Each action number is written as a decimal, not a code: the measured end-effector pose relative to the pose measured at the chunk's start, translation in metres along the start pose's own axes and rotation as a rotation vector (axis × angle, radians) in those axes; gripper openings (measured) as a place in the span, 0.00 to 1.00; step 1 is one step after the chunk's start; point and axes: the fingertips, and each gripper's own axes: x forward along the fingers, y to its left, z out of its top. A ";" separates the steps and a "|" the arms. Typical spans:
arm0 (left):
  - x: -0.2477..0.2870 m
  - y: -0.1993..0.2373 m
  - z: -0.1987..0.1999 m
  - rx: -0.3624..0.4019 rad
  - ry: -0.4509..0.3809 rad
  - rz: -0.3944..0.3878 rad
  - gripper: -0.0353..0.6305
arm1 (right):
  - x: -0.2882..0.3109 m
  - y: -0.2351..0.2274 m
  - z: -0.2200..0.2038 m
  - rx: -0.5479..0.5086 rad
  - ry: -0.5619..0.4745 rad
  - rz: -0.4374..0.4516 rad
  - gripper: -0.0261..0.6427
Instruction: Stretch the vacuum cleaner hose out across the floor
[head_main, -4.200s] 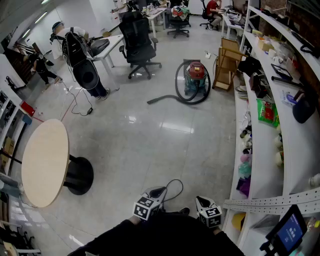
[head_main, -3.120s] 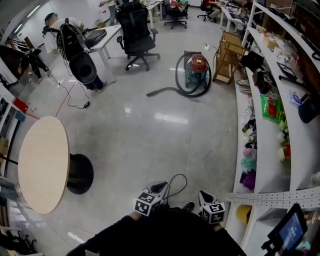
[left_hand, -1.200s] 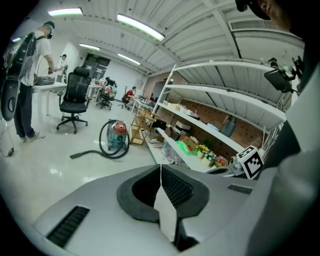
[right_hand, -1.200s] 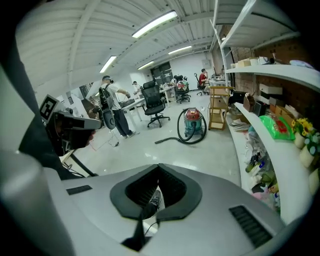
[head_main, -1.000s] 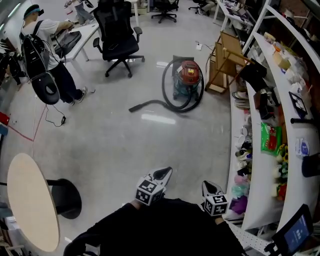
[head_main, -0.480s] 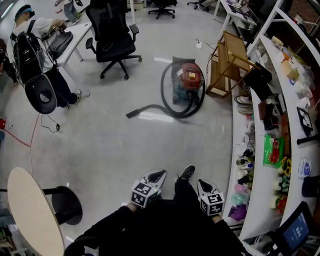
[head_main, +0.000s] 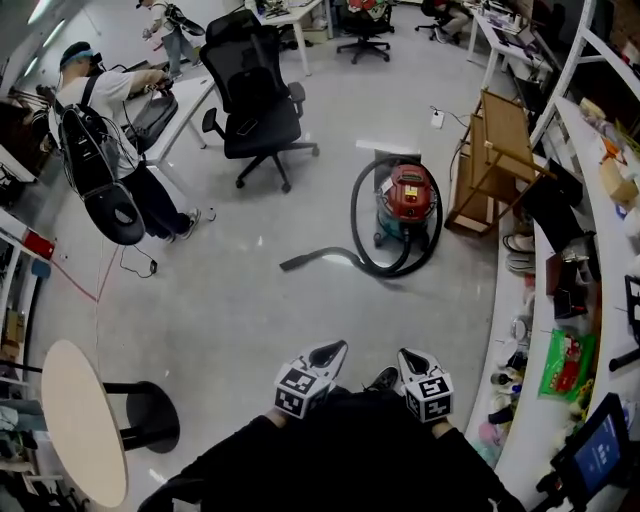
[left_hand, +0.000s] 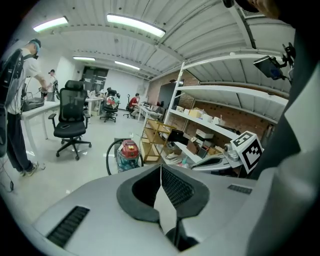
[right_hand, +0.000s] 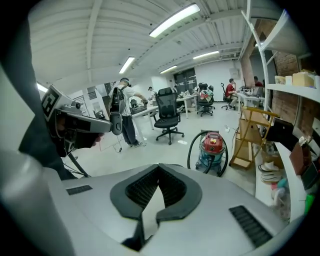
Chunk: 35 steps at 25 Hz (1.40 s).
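A red and teal vacuum cleaner (head_main: 408, 205) stands on the floor ahead, also seen in the left gripper view (left_hand: 128, 154) and right gripper view (right_hand: 212, 147). Its black hose (head_main: 356, 215) loops up around the body and trails left to a nozzle end (head_main: 292, 264) on the floor. My left gripper (head_main: 333, 349) and right gripper (head_main: 409, 356) are held low near my body, well short of the vacuum cleaner. Both have their jaws shut with nothing between them; the same shows for the left gripper (left_hand: 160, 167) and the right gripper (right_hand: 159, 166) in their own views.
A wooden rack (head_main: 497, 165) stands right of the vacuum cleaner. Curved white shelves (head_main: 600, 250) with goods run along the right. A black office chair (head_main: 262, 105) and a person with a backpack (head_main: 105, 160) are at the left. A round table (head_main: 85, 420) is at the lower left.
The vacuum cleaner and its hose have drawn nearer in the head view as I walk towards them. The round table has slid back to the lower left. Both grippers stay shut.
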 end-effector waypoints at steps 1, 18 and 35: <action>0.011 -0.003 0.005 -0.001 0.008 0.000 0.09 | 0.002 -0.012 0.001 0.007 0.007 0.005 0.05; 0.188 0.075 0.118 0.003 0.052 -0.127 0.09 | 0.079 -0.171 0.073 0.146 0.018 -0.142 0.05; 0.318 0.237 0.210 0.158 0.094 -0.214 0.09 | 0.186 -0.258 0.191 0.164 0.030 -0.297 0.05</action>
